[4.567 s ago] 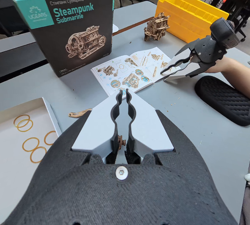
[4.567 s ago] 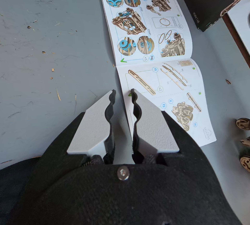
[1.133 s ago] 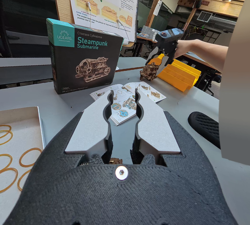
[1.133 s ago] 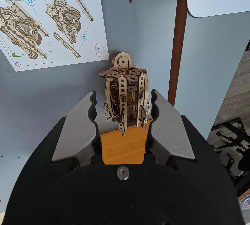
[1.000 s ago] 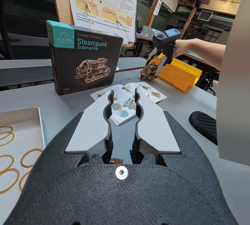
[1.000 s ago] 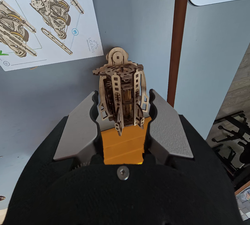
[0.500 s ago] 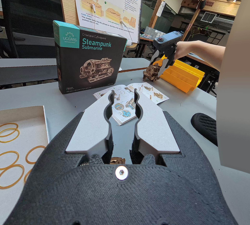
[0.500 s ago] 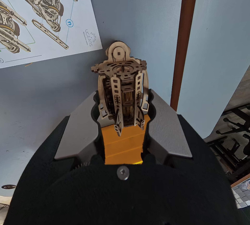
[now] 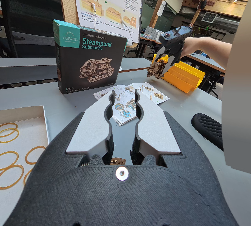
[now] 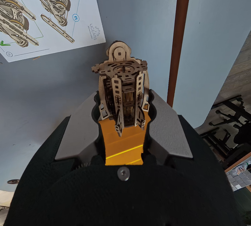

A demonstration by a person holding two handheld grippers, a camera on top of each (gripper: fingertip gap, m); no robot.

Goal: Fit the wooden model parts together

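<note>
The right tongs [image 10: 122,94] are gripping the wooden model [image 10: 122,90], their dark pads pressing on its two side frames. About a second ago the fingers were standing wider, clear of the model on both sides. From the left wrist view the model [image 9: 156,68] is hanging tilted in those tongs [image 9: 163,64], lifted just off the desk [image 9: 54,97], where half a second ago it was resting on it beside the yellow bin [image 9: 183,78]. A person's forearm [image 9: 203,48] is reaching in behind the right tongs.

The left tongs [image 9: 123,94] are hovering over the desk with their tips apart and nothing between them, much as a second ago. A small wooden piece [image 9: 117,161] is showing deep at the root of the fingers, mostly hidden; whether the pads are pressing on it cannot be told.

Ahead of the left tongs an instruction booklet [image 9: 149,94] is lying open, showing printed diagrams and numbered steps. Behind it a black and teal kit box [image 9: 92,59] is standing upright, carrying a brand mark, a title and a picture of the finished model. A poster [image 9: 108,2] with printed text is leaning behind the box. A white tray [image 9: 40,112] with rubber bands [image 9: 8,132] is sitting to the left, a black pad [image 9: 207,128] to the right.
</note>
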